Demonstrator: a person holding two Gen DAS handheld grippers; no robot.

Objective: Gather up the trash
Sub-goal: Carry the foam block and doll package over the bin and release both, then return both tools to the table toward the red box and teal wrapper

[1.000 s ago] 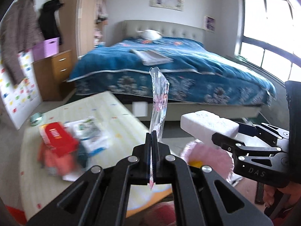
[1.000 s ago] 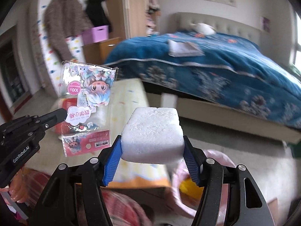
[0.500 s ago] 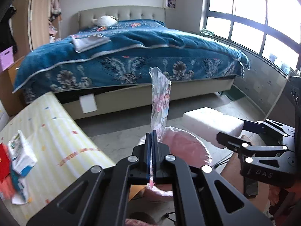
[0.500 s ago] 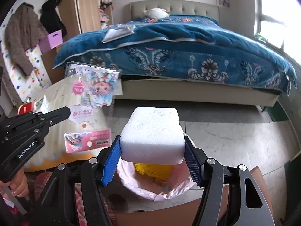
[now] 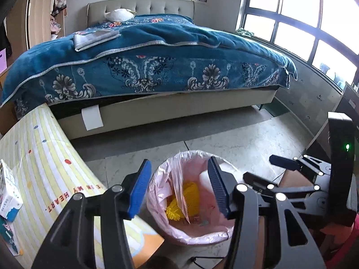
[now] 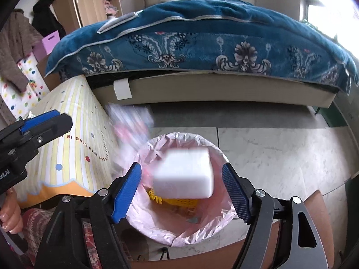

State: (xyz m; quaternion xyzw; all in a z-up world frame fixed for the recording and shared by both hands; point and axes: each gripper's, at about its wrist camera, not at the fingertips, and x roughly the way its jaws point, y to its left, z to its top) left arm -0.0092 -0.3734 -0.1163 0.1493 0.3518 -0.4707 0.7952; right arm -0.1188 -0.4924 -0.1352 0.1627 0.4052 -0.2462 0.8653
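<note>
A bin with a pink liner stands on the floor just below both grippers. My left gripper is open above it; the clear plastic wrapper is falling edge-on into the bin, and shows blurred in the right wrist view. My right gripper is open; the white foam block is blurred, loose between the pads, dropping toward the bin. A yellow item lies inside the bin.
A low table with a striped yellow cloth stands left of the bin, with small boxes on it. A bed with a blue cover fills the back. Windows are at the right. Stone floor surrounds the bin.
Both grippers have opened over the bin. The wrapper has left the left gripper and the foam block has left the right one; both are falling.
</note>
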